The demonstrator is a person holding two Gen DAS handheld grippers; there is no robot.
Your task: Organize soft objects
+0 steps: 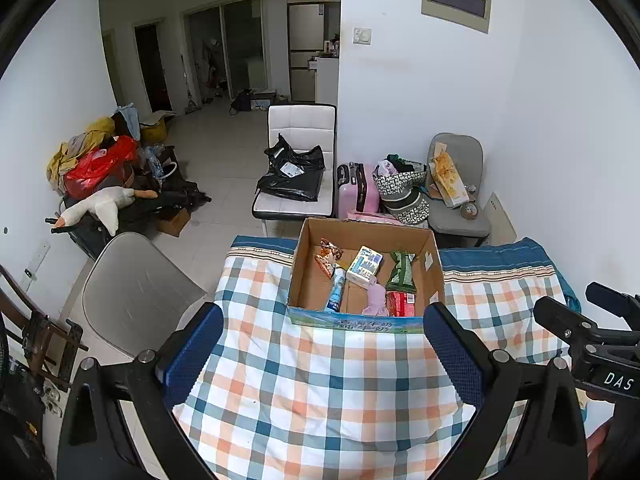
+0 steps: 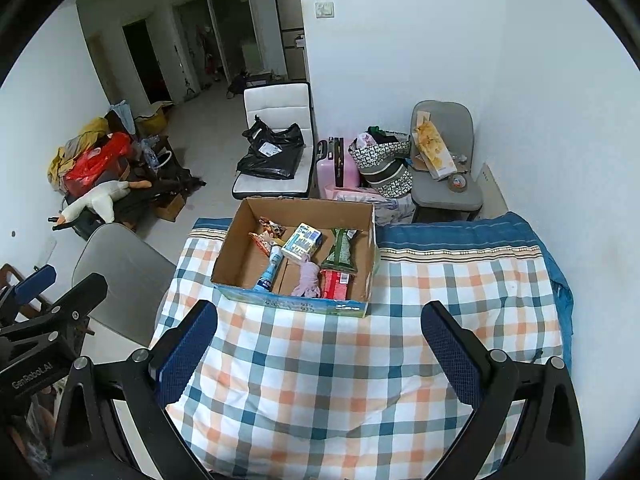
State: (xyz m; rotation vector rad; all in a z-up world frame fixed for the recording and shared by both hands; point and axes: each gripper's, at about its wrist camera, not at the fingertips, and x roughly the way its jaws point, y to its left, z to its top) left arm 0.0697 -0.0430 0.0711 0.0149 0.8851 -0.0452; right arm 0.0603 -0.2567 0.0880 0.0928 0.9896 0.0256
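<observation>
My left tongs (image 1: 324, 356) stand with the blue pads wide apart and nothing between them, held above the checked cloth (image 1: 320, 392) that covers the worktop. My right tongs (image 2: 320, 352) are in the same condition: pads spread, empty, hovering over the same cloth, with the left unit visible just beside them at the left edge of the right wrist view.

The cardboard box (image 1: 434, 264) sits straight ahead of both tongs, on the far half of the worktop. In the left wrist view it lies nearly on the centre line; in the right wrist view it lies ahead and somewhat to the left. I therefore judge the left tongs to be the better aligned, though neither is clearly nearer.

Inside the box, the soft items rest on the floor of the carton: a pale purple cloth item (image 1: 376, 298) near the front wall, a green packet (image 1: 402, 272) and a red packet (image 1: 402, 304) to its right, a white tissue pack (image 1: 364, 264) behind, and a blue tube (image 1: 336, 292) to the left. The purple item's long axis runs roughly away from me, so the pads close across its width.
</observation>
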